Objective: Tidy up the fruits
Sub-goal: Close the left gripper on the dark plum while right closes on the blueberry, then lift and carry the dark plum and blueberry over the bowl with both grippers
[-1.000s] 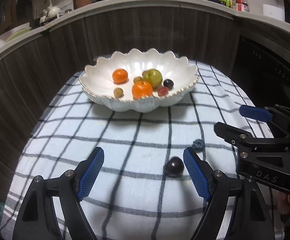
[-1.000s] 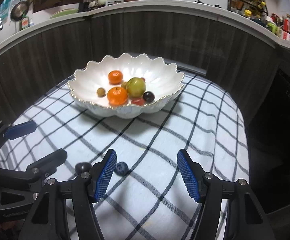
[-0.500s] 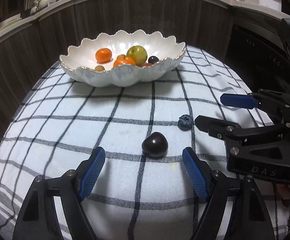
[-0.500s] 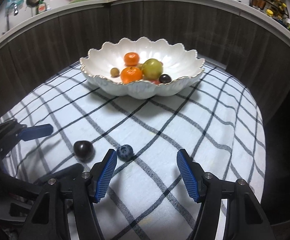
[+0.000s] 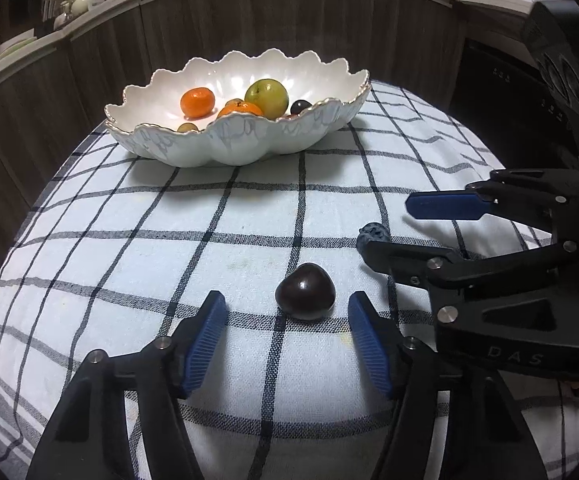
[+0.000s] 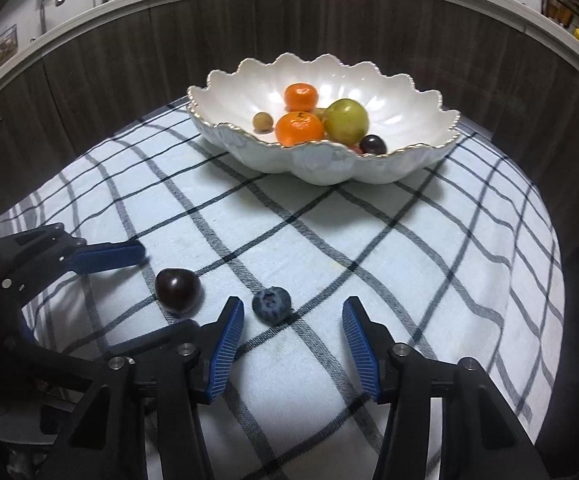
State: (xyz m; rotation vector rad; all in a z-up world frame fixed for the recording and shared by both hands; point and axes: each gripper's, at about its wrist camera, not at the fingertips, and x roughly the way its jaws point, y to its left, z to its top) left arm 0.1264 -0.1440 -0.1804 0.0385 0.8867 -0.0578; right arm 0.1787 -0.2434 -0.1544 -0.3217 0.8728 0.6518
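Dark cherry (image 5: 304, 291): one, glossy, near-black, lying loose on the checked cloth (image 5: 225, 216) in the near part of the desk, well apart from the bowl. It sits just ahead of the left tongs (image 5: 287, 312), between the lines of their two blue pads and closer to the right-hand pad; no pad touches it. In the right wrist view the same cherry (image 6: 177, 291) lies to the left of the blueberry.

Blueberry (image 6: 271, 305): one, dusty blue, on the cloth just beside the cherry and apart from it. It rests just ahead of the right tongs (image 6: 293, 320), nearer their left pad, untouched. In the left wrist view the blueberry (image 5: 373, 235) is partly hidden behind a black finger of the right tongs.

Left tongs: spread wide, holding nothing.

Right tongs: spread wide, holding nothing.

Bowl (image 6: 409, 162): white, scalloped rim with gold edging, standing at the far end of the cloth. Contents: two mandarins (image 6: 300, 97), one green-yellow round fruit (image 6: 346, 121), one small brownish fruit (image 6: 262, 122), one dark fruit (image 6: 372, 145) against the near wall, a trace of something red beside it, kind not legible.

Cloth: white with dark blue grid lines, covering the desk.

Surround: dark wood-panelled wall (image 5: 289, 28) curving behind the desk, topped by a pale ledge carrying kitchen items too small to identify.
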